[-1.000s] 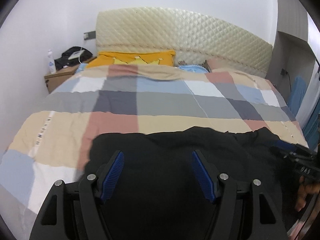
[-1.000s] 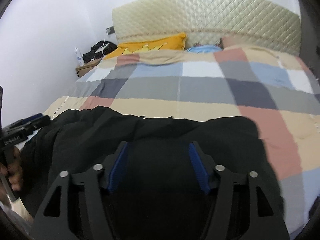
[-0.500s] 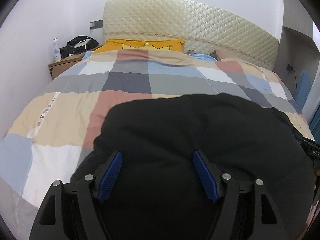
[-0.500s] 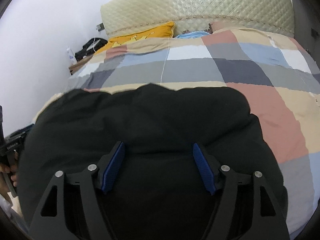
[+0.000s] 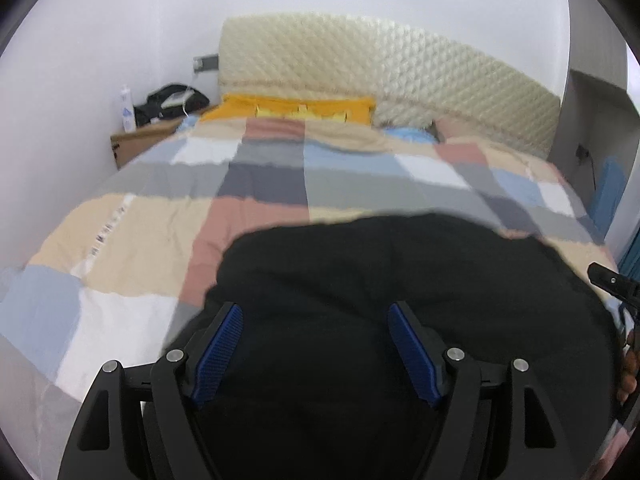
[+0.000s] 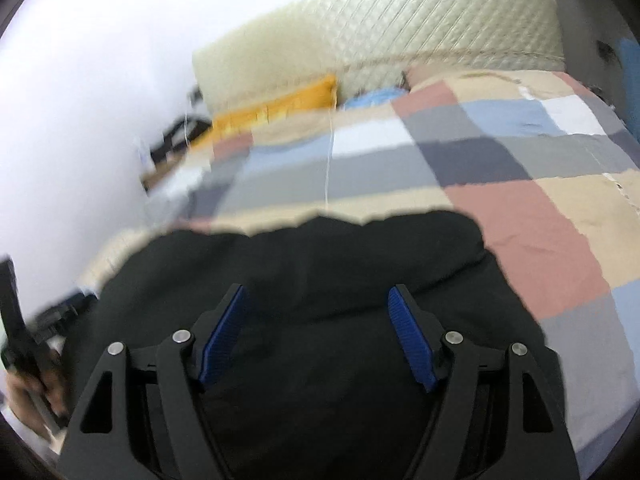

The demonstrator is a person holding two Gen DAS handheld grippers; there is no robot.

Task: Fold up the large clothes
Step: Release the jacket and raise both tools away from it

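Lying right under and ahead of both tools, the big black soft cloth garment (image 5: 400, 280) is spreading sideways across the near end of the checked quilt bed (image 5: 260, 200). The left tool (image 5: 316, 344) and the right tool (image 6: 318, 332) are both gaping wide, holding nothing. Each one is sitting over its own side of the garment. The padded cream headboard (image 5: 380, 52) is standing far beyond the garment.
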